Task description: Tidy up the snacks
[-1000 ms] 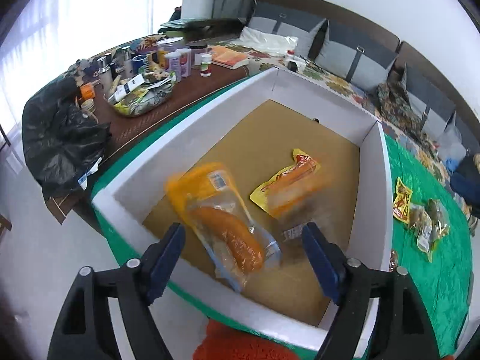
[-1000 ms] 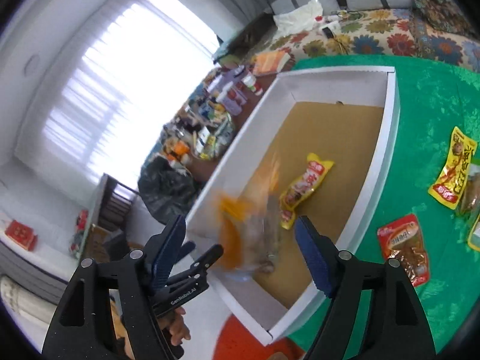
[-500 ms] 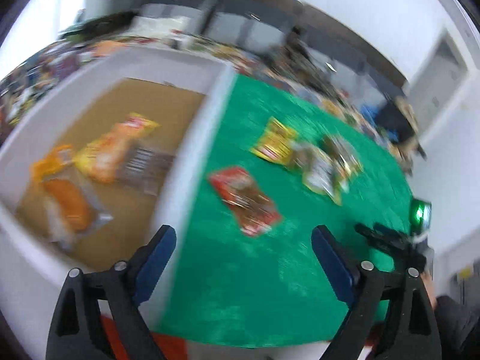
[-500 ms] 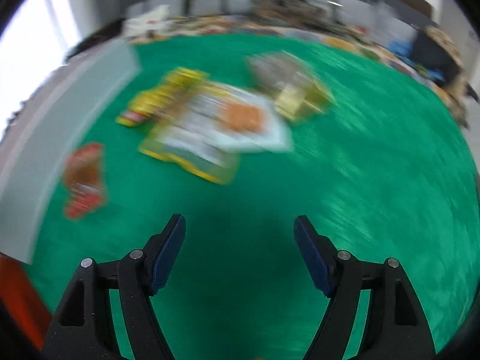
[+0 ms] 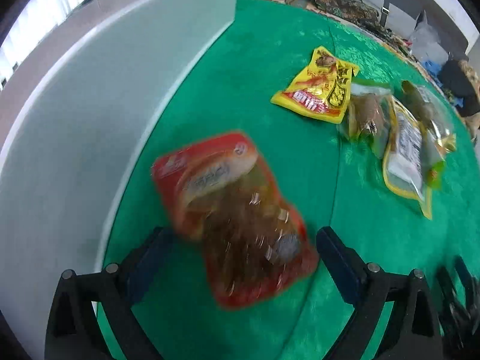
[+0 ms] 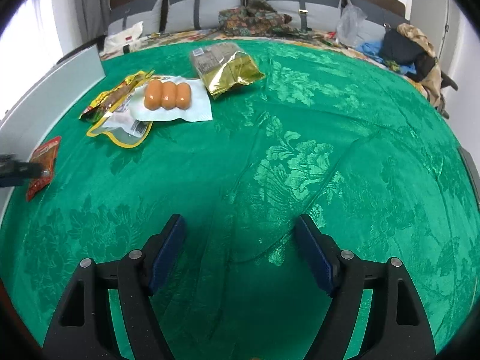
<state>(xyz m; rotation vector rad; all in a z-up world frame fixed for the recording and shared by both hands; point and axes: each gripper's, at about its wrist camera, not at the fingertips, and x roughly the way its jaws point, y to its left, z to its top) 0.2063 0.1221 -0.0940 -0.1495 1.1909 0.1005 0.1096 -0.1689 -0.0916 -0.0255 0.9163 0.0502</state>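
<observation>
A red snack pouch point(image 5: 237, 219), blurred, with brown contents seen through its clear lower half, is framed between the wide-spread fingers of the left gripper point(image 5: 243, 249) on the green cloth point(image 5: 270, 162), just beside the white box wall point(image 5: 90, 96). The right gripper point(image 6: 241, 252) is held wide, empty, over bare cloth.

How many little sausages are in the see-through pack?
3. They lie side by side in the clear pack on the green cloth, between the yellow packet and the gold bag. None looks hidden.
</observation>
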